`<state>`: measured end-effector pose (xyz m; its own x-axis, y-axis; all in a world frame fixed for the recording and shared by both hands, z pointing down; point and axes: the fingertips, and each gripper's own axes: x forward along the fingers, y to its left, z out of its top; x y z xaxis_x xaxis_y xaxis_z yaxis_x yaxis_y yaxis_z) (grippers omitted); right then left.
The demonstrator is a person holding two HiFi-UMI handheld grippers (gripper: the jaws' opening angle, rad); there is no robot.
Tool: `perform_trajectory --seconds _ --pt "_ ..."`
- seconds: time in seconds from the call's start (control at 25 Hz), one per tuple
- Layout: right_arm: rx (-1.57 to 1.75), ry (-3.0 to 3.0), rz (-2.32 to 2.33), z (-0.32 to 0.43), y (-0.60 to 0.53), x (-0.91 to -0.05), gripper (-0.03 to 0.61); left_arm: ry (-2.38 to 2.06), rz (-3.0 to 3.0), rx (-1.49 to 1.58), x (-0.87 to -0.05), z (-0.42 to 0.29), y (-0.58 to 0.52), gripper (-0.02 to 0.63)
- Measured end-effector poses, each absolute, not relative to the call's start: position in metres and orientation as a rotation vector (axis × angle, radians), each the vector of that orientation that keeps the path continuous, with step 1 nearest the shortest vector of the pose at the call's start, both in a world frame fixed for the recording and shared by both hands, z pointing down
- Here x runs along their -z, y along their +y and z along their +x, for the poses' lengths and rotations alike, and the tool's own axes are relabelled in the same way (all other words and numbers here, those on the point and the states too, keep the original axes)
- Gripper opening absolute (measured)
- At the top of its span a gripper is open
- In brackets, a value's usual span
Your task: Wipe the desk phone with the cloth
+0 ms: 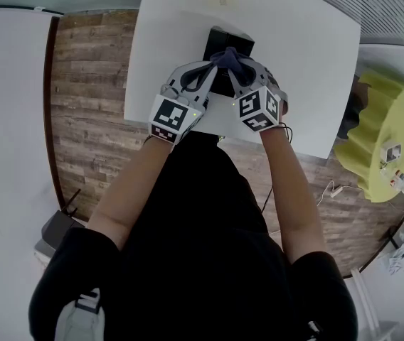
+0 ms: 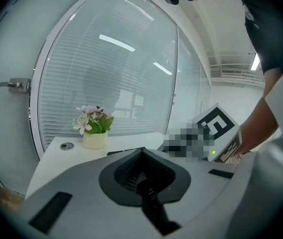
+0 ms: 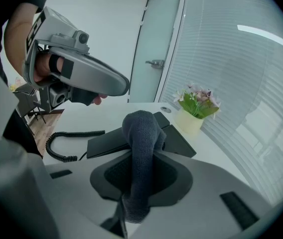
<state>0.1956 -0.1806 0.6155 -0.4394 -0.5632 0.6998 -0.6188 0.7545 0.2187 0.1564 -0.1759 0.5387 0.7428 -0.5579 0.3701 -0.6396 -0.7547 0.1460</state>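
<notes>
Cloth (image 3: 141, 128) is pinched between the closed jaws of the right gripper (image 3: 134, 183). Its bunched tip pokes forward over the desk phone (image 3: 177, 138), which lies directly ahead on the white bench (image 1: 294, 62). Alongside, the left gripper (image 2: 144, 176) is closed and empty.

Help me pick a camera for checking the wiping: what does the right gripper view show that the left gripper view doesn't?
Only the right gripper view: the grey cloth clamped in the right gripper, the black desk phone plainly beyond it, its coiled cord and the left gripper from outside. Only the left gripper view: the left gripper's own jaws, shut on nothing, and the right gripper's marker cube. Both: the flower pot, white table and blinds.
</notes>
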Motion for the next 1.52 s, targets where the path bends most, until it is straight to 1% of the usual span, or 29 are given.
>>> perform_trajectory --seconds 1.12,1.52 --pt "-0.156 -2.133 0.777 0.178 -0.104 -0.653 0.088 -0.955 2.646 -0.466 -0.557 0.142 -0.131 0.011" --pt "-0.26 -2.107 0.626 0.17 -0.071 -0.664 0.088 -0.988 2.658 -0.468 -0.545 0.134 -0.119 0.011"
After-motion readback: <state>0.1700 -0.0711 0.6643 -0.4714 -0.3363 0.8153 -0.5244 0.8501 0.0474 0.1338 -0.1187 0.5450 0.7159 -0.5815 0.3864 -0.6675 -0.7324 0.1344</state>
